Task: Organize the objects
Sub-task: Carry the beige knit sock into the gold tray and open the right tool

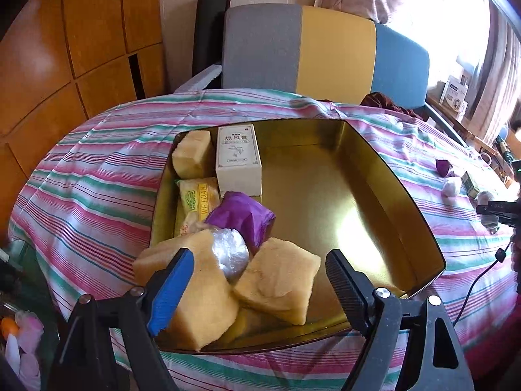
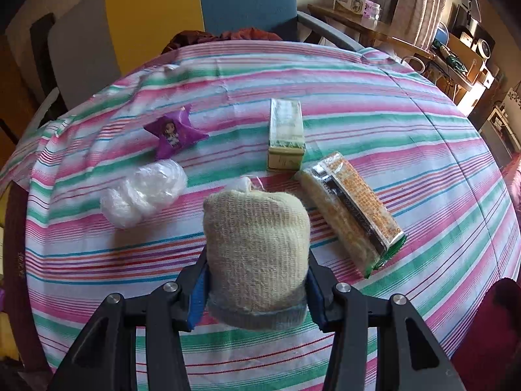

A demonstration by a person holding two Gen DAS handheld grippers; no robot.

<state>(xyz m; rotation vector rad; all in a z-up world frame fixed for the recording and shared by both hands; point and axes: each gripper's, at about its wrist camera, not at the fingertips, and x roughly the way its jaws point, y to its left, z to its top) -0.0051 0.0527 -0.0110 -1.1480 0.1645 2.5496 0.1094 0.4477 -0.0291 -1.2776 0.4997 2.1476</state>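
My left gripper point(image 1: 257, 280) hangs spread wide over the near edge of the gold tin point(image 1: 384, 176), gripping nothing. Along the tin's left side: yellow sponges point(image 1: 276, 283), a crinkly clear bag point(image 1: 229, 254), a purple packet point(image 1: 242, 218), a yellow snack pack point(image 1: 197, 195), and a white box point(image 1: 239, 159) lying flat, its long axis running toward the far wall. The tin's right half is bare gold.

My right gripper point(image 2: 257, 288) is pinching a cream knit roll point(image 2: 257, 244), grey-banded at the bottom, standing upright between the pads above the striped cloth point(image 2: 407, 123). On the cloth beyond: clear wrap point(image 2: 143, 192), a purple star packet point(image 2: 176, 132), a green box point(image 2: 286, 133) pointing away from me, and a cracker pack point(image 2: 351, 208) angled toward the near right.
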